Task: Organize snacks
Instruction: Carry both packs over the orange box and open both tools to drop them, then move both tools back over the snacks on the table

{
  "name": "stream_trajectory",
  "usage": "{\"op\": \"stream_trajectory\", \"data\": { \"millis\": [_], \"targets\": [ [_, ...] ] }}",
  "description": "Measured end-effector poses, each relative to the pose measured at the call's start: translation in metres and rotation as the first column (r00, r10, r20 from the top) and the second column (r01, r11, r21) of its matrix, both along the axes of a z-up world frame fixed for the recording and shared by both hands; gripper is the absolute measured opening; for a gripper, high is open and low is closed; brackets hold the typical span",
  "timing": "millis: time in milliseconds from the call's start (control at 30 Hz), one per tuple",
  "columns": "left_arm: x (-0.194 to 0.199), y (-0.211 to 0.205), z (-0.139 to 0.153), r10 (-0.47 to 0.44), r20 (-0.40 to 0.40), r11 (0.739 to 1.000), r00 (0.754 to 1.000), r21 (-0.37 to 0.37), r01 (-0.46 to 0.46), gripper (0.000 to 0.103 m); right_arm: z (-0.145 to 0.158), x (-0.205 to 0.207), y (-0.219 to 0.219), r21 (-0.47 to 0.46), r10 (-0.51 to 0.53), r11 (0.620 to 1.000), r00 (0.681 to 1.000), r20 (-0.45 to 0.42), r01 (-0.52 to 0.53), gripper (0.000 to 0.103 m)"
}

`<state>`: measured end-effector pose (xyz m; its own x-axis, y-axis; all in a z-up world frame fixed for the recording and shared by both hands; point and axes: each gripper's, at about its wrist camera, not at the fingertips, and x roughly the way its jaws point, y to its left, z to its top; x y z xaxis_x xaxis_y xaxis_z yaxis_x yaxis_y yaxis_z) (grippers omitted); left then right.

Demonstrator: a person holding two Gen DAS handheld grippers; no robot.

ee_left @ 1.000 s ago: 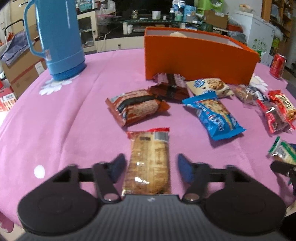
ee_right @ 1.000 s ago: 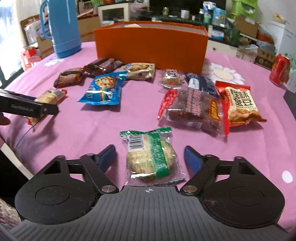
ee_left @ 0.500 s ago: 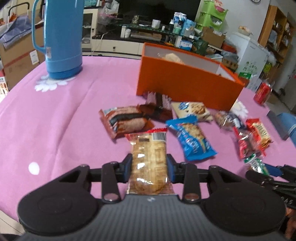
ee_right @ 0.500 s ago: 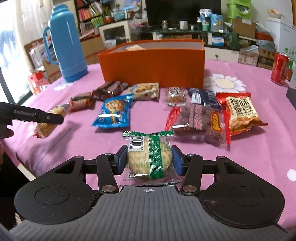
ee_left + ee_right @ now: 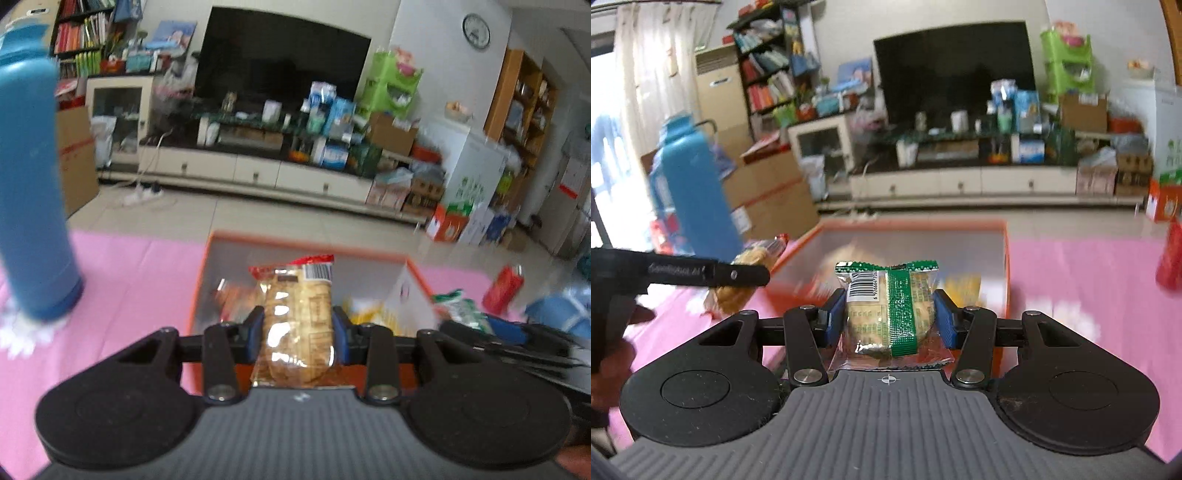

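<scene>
Left wrist view: the left tongs (image 5: 298, 329) are clenched on a clear biscuit packet (image 5: 299, 317) with a red end, held above the near wall of the open orange box (image 5: 207, 269); a blue flask (image 5: 31, 192) stands left on the pink tabletop (image 5: 129, 295). Blurred items, probably snacks, lie inside the box. Right wrist view: the right tongs (image 5: 889, 319) grasp a green-striped cookie packet (image 5: 892, 314) over the same box, with the left tongs at the left edge.
</scene>
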<state>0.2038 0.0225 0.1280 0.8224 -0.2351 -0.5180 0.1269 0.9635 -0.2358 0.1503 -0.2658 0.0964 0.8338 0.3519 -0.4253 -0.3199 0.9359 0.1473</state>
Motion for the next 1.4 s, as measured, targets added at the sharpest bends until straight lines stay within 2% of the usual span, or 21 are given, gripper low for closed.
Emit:
{"op": "stream_trajectory", "data": {
  "millis": [67,167,267,433,467,500,567,633,733,900,1033,1133,1233,1300,1400],
  "targets": [
    [0.027,-0.009,-0.002,0.000,0.005,1.000,1.000,-0.018,0.001,0.035,0.003,0.039,0.004,-0.003,-0.030,1.000,0.999,0.013,0.031,0.032],
    [0.058,-0.019,-0.017,-0.003,-0.026,1.000,1.000,-0.025,0.003,0.035,-0.007,0.083,0.009,0.015,-0.053,0.998,0.998,-0.017,0.053,0.032],
    [0.078,-0.022,-0.035,0.022,-0.073,1.000,0.997,-0.020,-0.024,0.035,-0.027,0.109,0.011,0.046,-0.067,0.996,0.996,-0.062,0.070,0.032],
    [0.088,-0.019,-0.050,0.042,-0.096,0.999,0.994,0.007,-0.041,0.036,-0.050,0.132,0.018,0.009,-0.080,0.997,0.988,-0.129,0.082,0.033],
    [0.087,-0.019,-0.050,0.048,-0.093,0.999,0.995,0.009,-0.048,0.044,-0.053,0.134,0.018,0.007,-0.079,0.997,0.987,-0.136,0.081,0.034],
    [0.087,-0.018,-0.049,0.057,-0.091,0.998,0.994,0.008,-0.057,0.059,-0.055,0.136,0.017,0.011,-0.076,0.997,0.986,-0.151,0.079,0.035],
    [0.081,-0.016,-0.043,0.060,-0.065,0.998,0.996,-0.006,-0.061,0.060,-0.053,0.135,0.013,0.045,-0.078,0.995,0.984,-0.160,0.086,0.037],
    [0.074,-0.015,-0.033,0.054,-0.033,0.998,0.998,-0.012,-0.054,0.061,-0.043,0.129,0.007,0.087,-0.073,0.993,0.988,-0.133,0.085,0.051],
    [0.061,-0.016,-0.023,0.048,0.004,0.999,0.999,-0.008,-0.048,0.062,-0.025,0.111,-0.003,0.095,-0.104,0.990,0.993,-0.061,0.109,0.062],
    [0.031,-0.024,-0.023,-0.006,-0.006,0.999,1.000,0.034,0.007,0.064,-0.008,0.080,-0.025,0.119,-0.119,0.985,0.993,-0.026,0.121,0.070],
    [-0.007,-0.025,-0.037,-0.049,-0.052,0.996,0.997,0.073,0.053,0.065,-0.017,0.033,-0.048,0.074,-0.128,0.989,0.991,-0.041,0.130,0.077],
    [-0.047,-0.015,-0.055,-0.048,-0.112,0.998,0.993,0.043,0.053,0.065,-0.037,-0.013,-0.072,0.065,-0.179,0.981,0.979,-0.095,0.185,0.078],
    [-0.082,-0.006,-0.079,-0.046,-0.175,0.999,0.983,0.018,0.050,0.065,-0.059,-0.053,-0.098,0.122,-0.208,0.965,0.959,-0.194,0.234,0.078],
    [-0.099,-0.005,-0.094,-0.033,-0.214,0.998,0.976,0.040,0.043,0.065,-0.074,-0.073,-0.113,0.145,-0.220,0.955,0.945,-0.240,0.259,0.079],
    [-0.108,-0.004,-0.104,-0.025,-0.241,0.996,0.970,0.080,0.045,0.065,-0.090,-0.090,-0.127,0.133,-0.260,0.943,0.925,-0.277,0.305,0.079]
  ]
}}
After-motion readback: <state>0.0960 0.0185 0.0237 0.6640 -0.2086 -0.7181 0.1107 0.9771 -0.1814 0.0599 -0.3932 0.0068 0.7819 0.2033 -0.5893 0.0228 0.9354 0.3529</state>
